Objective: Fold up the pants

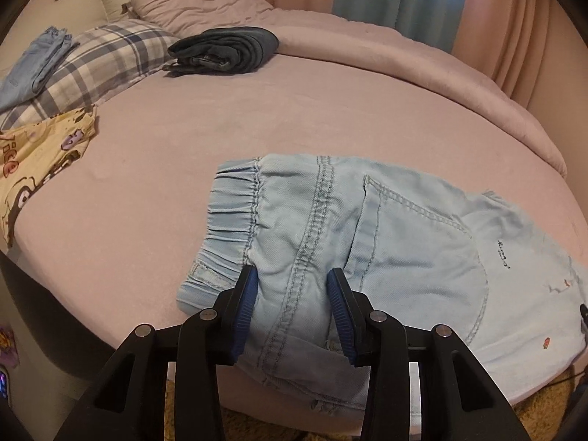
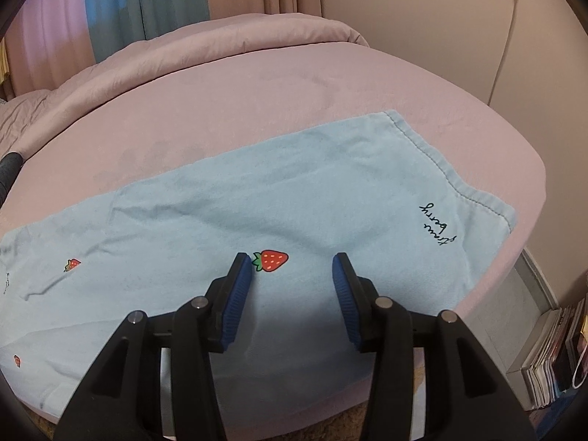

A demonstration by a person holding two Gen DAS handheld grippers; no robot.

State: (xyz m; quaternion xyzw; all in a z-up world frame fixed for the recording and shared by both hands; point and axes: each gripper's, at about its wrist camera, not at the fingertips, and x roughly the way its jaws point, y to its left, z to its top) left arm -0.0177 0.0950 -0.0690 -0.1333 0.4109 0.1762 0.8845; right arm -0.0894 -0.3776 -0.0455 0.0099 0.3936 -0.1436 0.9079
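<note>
While a pair of light blue pants (image 1: 386,242) lay flat along the near edge of a bed (image 1: 220,117) covered in a pink sheet, two hand-held grippers hovered over them. The left gripper (image 1: 290,312) was poised above the seat area, just beside the gathered elastic waistband (image 1: 235,202) and a stitched back pocket (image 1: 411,228); its blue-padded fingers (image 1: 244,305) stood apart, with denim under the gap but nothing pinched. The right gripper (image 2: 292,294) hung over the leg, near a printed strawberry (image 2: 270,260), its fingers (image 2: 345,294) likewise released and grasping nothing. The hemmed leg end (image 2: 452,172) lay toward the far right of the bed.

The pants looked soft, light and limp, likely to sag and crease when lifted, though the waistband and thick seams seemed firmer. Good places to take hold appeared to be the waistband edge and the hem, so the cloth could be carried over in one flat fold.

Farther back on the bed sat a folded dark garment (image 1: 224,51), a plaid pillow (image 1: 99,62), folded blue jeans (image 1: 36,66) and a yellow printed cloth (image 1: 40,154).
</note>
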